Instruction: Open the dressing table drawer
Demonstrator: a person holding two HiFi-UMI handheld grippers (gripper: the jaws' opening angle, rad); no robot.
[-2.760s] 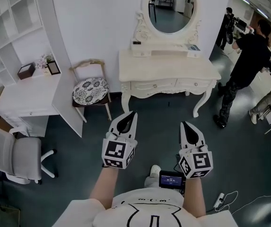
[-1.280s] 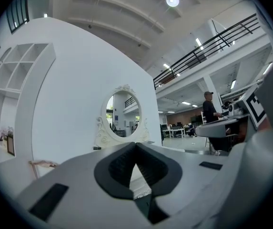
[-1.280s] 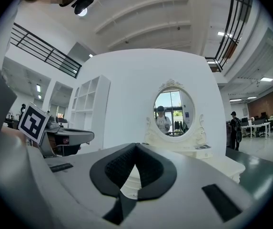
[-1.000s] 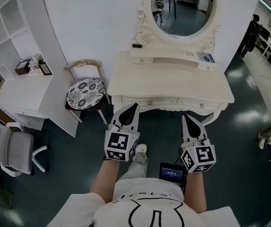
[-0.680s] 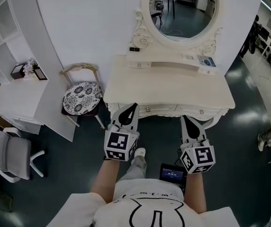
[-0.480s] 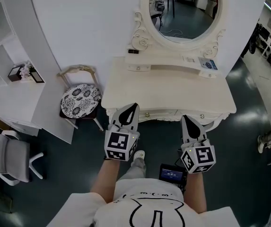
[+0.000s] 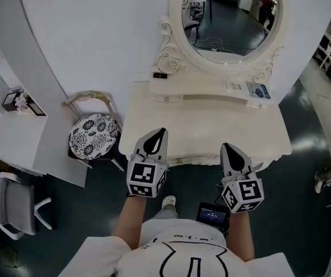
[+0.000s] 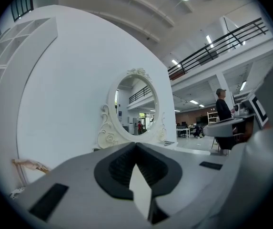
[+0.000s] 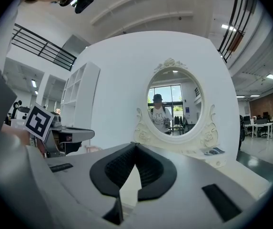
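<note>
Handheld screen: a small dark device (image 7: 213, 215) sits at the person's waist between the forearms, nearest the head camera.
Shoe: a white shoe (image 7: 168, 201) stands on the dark floor just ahead of the shirt.
Left gripper: the left gripper (image 7: 161, 131) is held level and points at the mirror. Its jaws are together, tip to tip, with nothing between them. From above, its tip overlaps the front-left part of the table top.
Right gripper: the right gripper (image 7: 225, 146) is level and well apart from the left one. Its jaws are closed tip to tip and empty. Its tip lies at the top's front edge, right of the middle.
Contact: cannot tell whether either tip touches the furniture.
Drawer: the drawer (image 7: 191, 161) shows only as a thin cream strip under the top's front edge, between the two grippers. It looks pushed in.
Dressing table: the dressing table (image 7: 211, 126) is cream, and the middle of its top is bare.
Back shelf: a low shelf (image 7: 205, 91) runs along the back edge. A small dark object (image 7: 159, 75) is at its left end and a printed card (image 7: 257, 90) is near its right end.
Mirror: an oval mirror (image 7: 229, 16) in a scrolled frame rises from the back edge.
Chair: a chair (image 7: 93, 134) with a patterned seat stands just beside the table's left edge.
Desk: a white desk (image 7: 9, 137) stands further left.
</note>
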